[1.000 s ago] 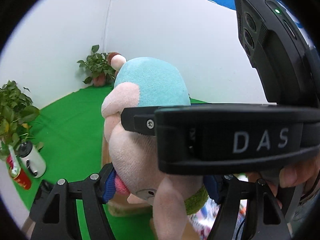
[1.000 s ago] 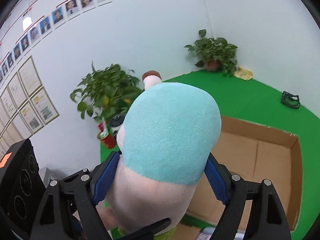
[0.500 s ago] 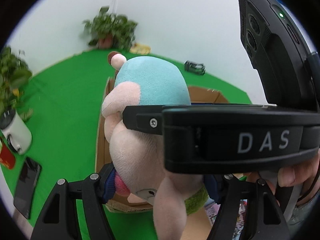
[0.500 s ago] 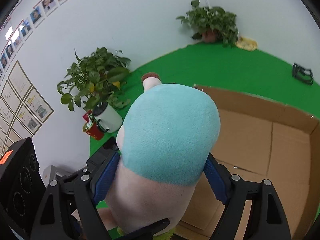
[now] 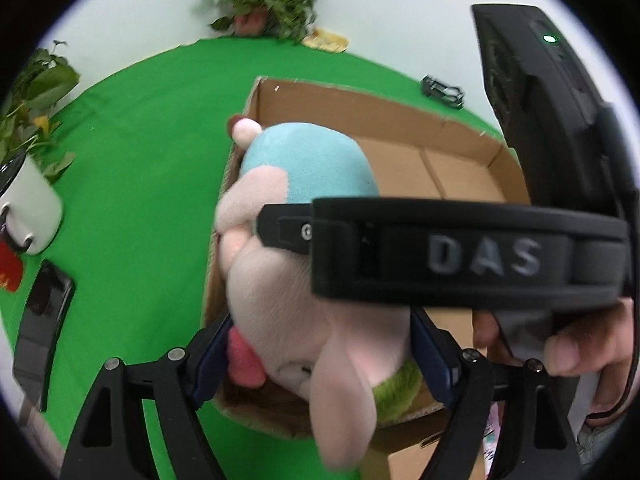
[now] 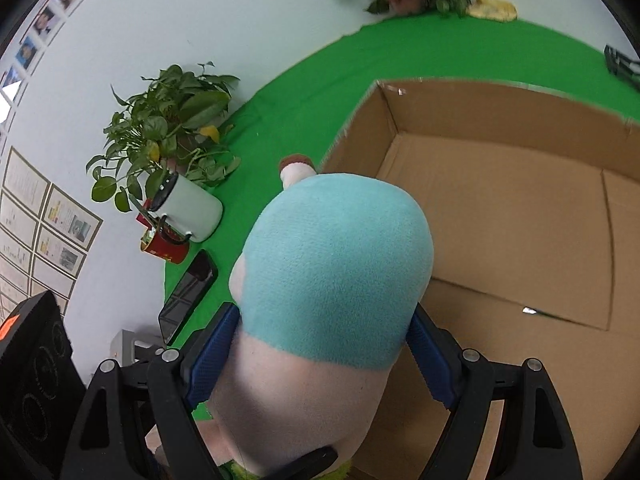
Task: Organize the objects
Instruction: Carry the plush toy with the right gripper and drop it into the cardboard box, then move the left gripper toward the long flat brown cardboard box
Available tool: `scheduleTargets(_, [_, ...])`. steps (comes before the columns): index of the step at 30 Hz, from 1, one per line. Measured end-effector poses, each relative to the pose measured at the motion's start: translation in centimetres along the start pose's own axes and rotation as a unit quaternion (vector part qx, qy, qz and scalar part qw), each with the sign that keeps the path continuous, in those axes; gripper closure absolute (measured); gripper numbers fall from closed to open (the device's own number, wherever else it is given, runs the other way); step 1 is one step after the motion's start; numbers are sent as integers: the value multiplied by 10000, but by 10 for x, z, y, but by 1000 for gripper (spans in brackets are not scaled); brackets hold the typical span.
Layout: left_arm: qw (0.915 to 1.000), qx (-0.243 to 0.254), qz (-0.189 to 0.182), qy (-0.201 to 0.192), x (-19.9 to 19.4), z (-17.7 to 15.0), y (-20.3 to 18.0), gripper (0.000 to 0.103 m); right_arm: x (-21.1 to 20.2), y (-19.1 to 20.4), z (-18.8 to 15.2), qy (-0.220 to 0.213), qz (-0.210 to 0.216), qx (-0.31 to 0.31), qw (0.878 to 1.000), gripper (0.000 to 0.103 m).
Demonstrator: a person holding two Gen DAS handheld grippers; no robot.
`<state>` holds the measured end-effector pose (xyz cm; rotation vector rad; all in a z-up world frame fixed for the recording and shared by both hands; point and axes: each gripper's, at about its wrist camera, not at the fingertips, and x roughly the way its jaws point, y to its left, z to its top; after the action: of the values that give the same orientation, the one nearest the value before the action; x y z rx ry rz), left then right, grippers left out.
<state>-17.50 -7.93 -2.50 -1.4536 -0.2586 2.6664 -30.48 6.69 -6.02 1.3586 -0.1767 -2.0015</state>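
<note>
A soft plush toy with a teal cap and pale pink body [image 6: 336, 280] is held between both grippers, above the near-left corner of an open brown cardboard box [image 6: 500, 216] on the green-covered bench [image 5: 140, 152]. The right gripper [image 6: 320, 356] is closed on the body just below the cap. The left gripper [image 5: 320, 352] is set about the face end; its jaws have just been opening, though the blue pads appear to touch the plush. The long axis runs forward, away from both sets of jaws, the cap leading towards the box interior, which lies ahead and to the right.
</note>
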Motion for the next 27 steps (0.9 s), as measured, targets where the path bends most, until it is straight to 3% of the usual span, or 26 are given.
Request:
scheduleTargets(3, [9999,79,24,-74,-15,-10,-1,23,20,-8,-4,127,-115,55,9998,21])
scheduleTargets(4, [9999,89,-16,-105,-18,-11,1,22,29,-9,-6,171,-226,52,9996,16])
scheduleTargets(8, [9994,45,134,-315,-39,-23,9,22,37,-13,-8,105,47,305,9995,5])
scheduleTargets(12, [9973,9,324,-651,-54,-16,23,22,2,-12,-6,-230,382,485,9978,0])
scheduleTargets(14, [9929,98,496,-1074,-71,-3,30,22,-27,-9,-9,-529,279,521,9968,0])
scheduleTargets(16, [9853,137,705,-1553,-95,0,33,22,-59,-4,-22,-936,-60,474,9945,0])
scheduleTargets(20, [9654,364,897,-2423,-131,-1,30,18,-114,15,-68,-1786,-1303,235,9750,0])
scheduleTargets(24, [9596,362,774,-2680,-155,-13,13,18,-152,49,-130,-2285,-2185,-160,9486,0])
scheduleTargets(27, [9603,365,505,-2718,-162,-34,1,18,-174,62,-170,-2453,-2507,-238,9362,0])
